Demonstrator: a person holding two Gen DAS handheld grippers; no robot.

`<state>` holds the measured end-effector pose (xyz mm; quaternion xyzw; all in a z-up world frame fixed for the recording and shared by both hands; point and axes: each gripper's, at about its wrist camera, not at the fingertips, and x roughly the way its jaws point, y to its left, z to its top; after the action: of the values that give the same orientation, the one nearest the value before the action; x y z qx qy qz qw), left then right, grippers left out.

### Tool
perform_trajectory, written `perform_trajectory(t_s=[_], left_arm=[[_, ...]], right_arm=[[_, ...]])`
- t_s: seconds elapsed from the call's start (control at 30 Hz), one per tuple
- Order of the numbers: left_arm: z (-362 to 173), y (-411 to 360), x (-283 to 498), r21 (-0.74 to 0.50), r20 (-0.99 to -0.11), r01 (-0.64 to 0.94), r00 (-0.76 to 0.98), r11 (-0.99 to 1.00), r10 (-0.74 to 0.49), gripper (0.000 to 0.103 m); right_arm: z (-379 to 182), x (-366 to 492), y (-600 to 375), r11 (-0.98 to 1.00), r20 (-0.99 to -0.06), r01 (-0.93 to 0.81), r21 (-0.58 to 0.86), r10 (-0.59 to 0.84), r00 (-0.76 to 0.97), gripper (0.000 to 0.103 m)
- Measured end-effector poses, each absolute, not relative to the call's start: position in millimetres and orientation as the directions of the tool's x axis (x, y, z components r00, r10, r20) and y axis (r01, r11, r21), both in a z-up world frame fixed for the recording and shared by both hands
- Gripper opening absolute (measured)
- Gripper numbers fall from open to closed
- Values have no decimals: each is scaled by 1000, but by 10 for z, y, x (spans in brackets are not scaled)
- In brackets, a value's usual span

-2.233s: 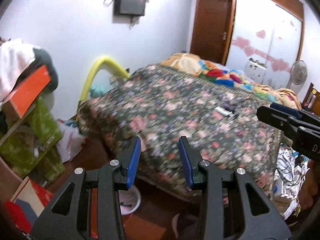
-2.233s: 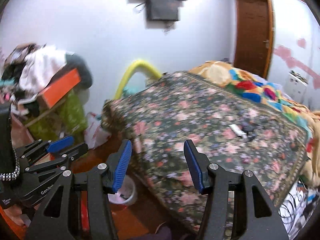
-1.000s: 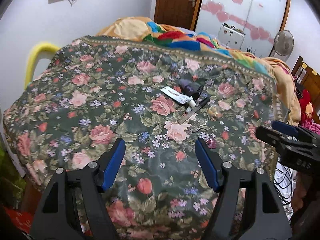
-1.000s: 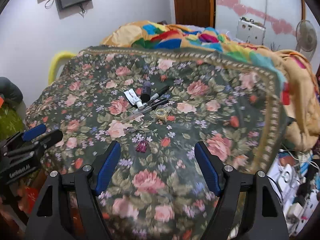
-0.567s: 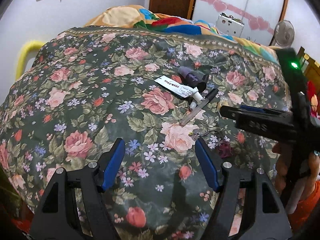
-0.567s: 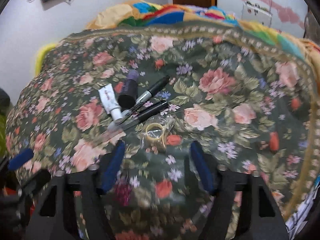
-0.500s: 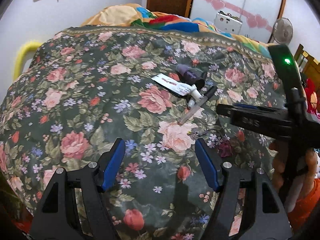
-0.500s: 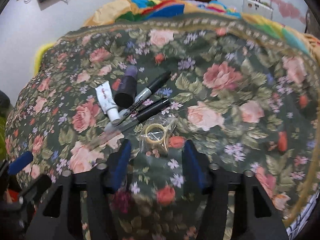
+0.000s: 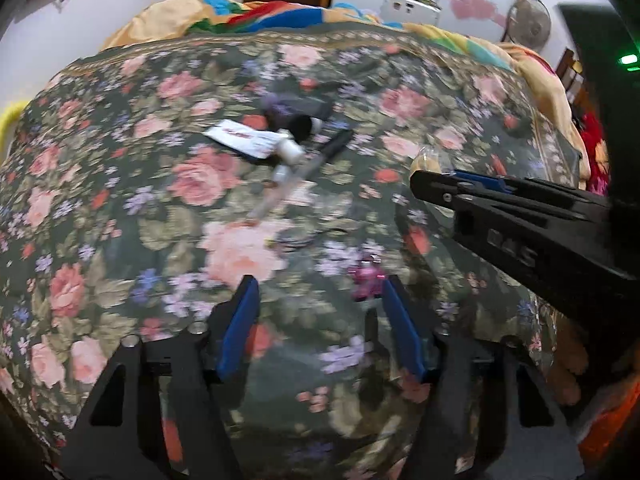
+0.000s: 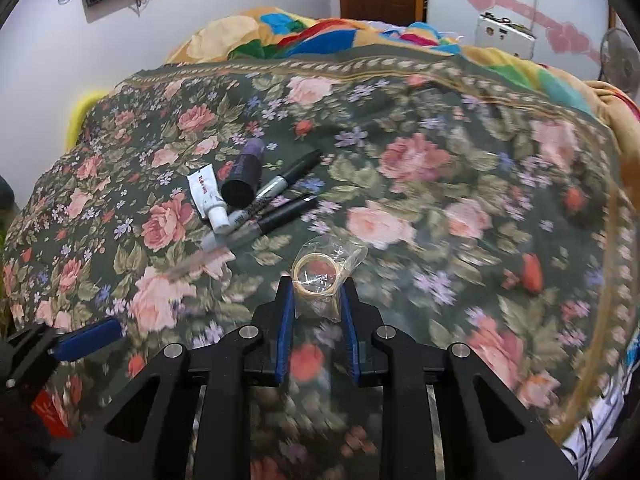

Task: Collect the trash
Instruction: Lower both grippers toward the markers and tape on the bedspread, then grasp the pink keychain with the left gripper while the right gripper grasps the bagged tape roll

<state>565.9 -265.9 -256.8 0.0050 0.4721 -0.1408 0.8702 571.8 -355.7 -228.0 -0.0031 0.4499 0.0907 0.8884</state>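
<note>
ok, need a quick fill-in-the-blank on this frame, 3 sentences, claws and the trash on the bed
The right claw is closed on a clear ____ bag holding a rubber band.
The left claw is ____ and holds nothing.
The white tube, purple bottle and markers lie on the ____ bedspread.

Missing: plastic; open; floral

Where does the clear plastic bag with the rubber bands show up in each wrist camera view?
Left wrist view: the clear plastic bag peeks out right of centre, at the tip of the right gripper.
Right wrist view: the bag sits low in the centre, pinched between the right gripper's blue pads.
Shared landmark: the white tube beside the markers, left of the bag in both views.
</note>
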Motion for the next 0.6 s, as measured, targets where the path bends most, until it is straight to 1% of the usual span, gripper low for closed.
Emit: perform_trajectory(t_s=[0.07, 0.1, 0.17, 0.23, 0.27, 0.3, 0.37, 0.47, 0.6], left_arm=[[-2614, -2749, 5677, -142, -832, 271, 489, 952, -263, 54], [-2637, -2783, 5685, -149, -834, 274, 481, 950, -269, 48], [-2649, -2840, 5685, -132, -830, 274, 495, 953, -257, 44], [-2654, -2881, 5693, -122, -827, 275, 503, 954, -251, 32], [-2661, -2895, 5702, -116, -825, 266, 511, 957, -242, 30], [-2665, -2908, 5705, -98, -826, 253, 519, 963, -220, 21], [-2666, -2927, 5713, -76, -832, 244, 518, 967, -197, 20], [-2633, -2892, 5693, -120, -839, 243, 493, 962, -229, 20], [-2457, -2778, 5602, -151, -827, 228, 504, 962, -249, 20]], right_arm=[[-2260, 5665, -3616, 984, -800, -160, 82, 161, 579, 20], [-2257, 5641, -3638, 985, -800, -157, 73, 152, 580, 20], [-2257, 5588, -3712, 988, -802, -151, 40, 121, 585, 20], [-2251, 5562, -3756, 989, -805, -146, 32, 112, 583, 20], [-2245, 5541, -3798, 989, -807, -142, 38, 114, 580, 20], [-2239, 5522, -3825, 989, -808, -140, 45, 118, 577, 20], [-2220, 5492, -3875, 989, -810, -137, 59, 128, 572, 20], [-2198, 5459, -3879, 990, -812, -132, 53, 120, 571, 20], [-2113, 5378, -3833, 989, -807, -136, 63, 131, 576, 20]])
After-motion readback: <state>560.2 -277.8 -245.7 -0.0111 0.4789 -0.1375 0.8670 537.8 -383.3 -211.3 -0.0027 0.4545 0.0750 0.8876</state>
